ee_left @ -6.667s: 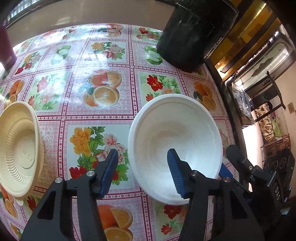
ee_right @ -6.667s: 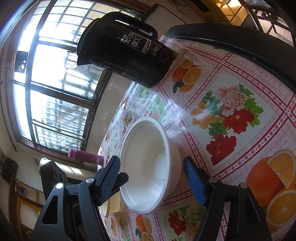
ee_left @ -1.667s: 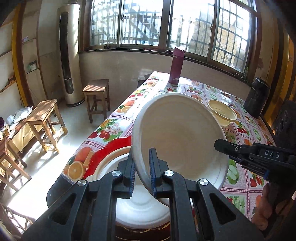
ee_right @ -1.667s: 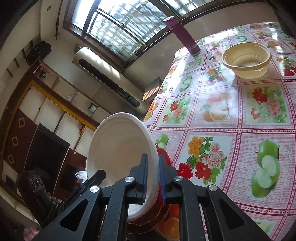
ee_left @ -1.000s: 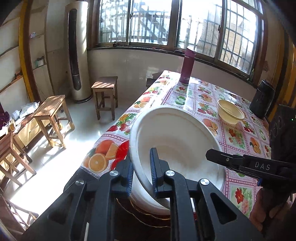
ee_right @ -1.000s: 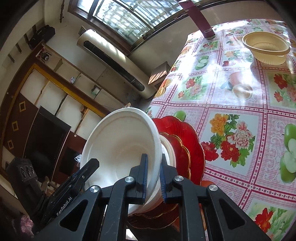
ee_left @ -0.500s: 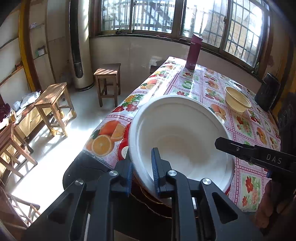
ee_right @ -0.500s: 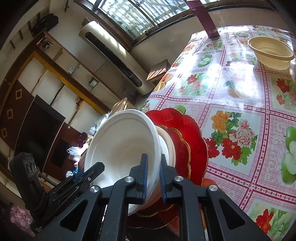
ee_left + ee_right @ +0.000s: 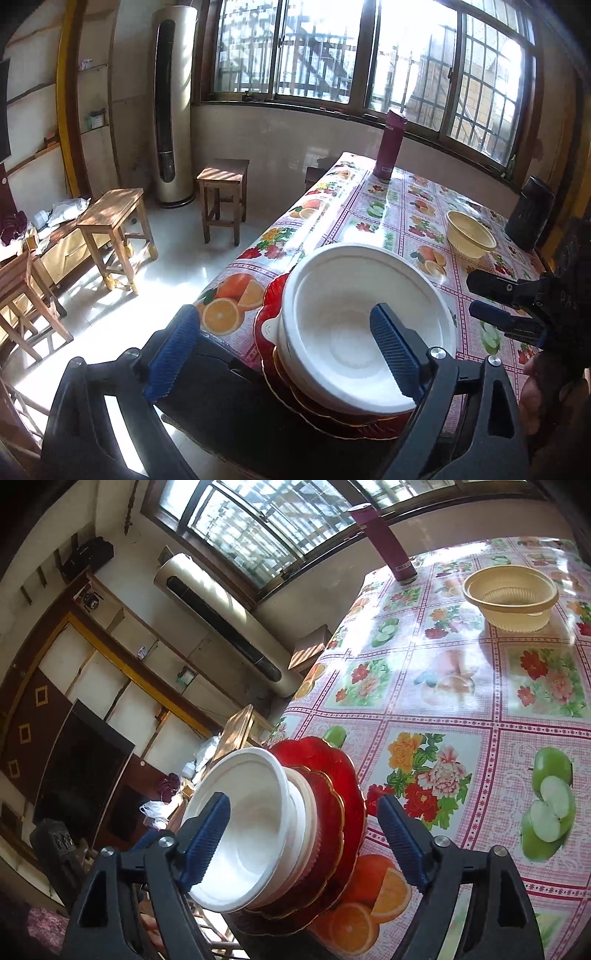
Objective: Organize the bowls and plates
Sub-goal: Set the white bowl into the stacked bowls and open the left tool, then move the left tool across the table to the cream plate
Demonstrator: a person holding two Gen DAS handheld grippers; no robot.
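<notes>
We have just let our fingers spread on both the left gripper (image 9: 284, 350) and the right gripper (image 9: 303, 840), leaving the white bowl (image 9: 364, 332) free atop the red plates (image 9: 338, 794). That stack sits at the near table (image 9: 413, 221) edge; a nudge while withdrawing could tip it off. Far right, around the yellow bowl (image 9: 511, 596), lies open.

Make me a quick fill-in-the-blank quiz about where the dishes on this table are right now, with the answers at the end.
1. The white bowl sits on a stack of ____ plates.
2. The cream bowl stands alone on the ____.
3. Both the left gripper and the right gripper are ____.
4. The purple bottle stands near the ____.

Answers: red; table; open; window
</notes>
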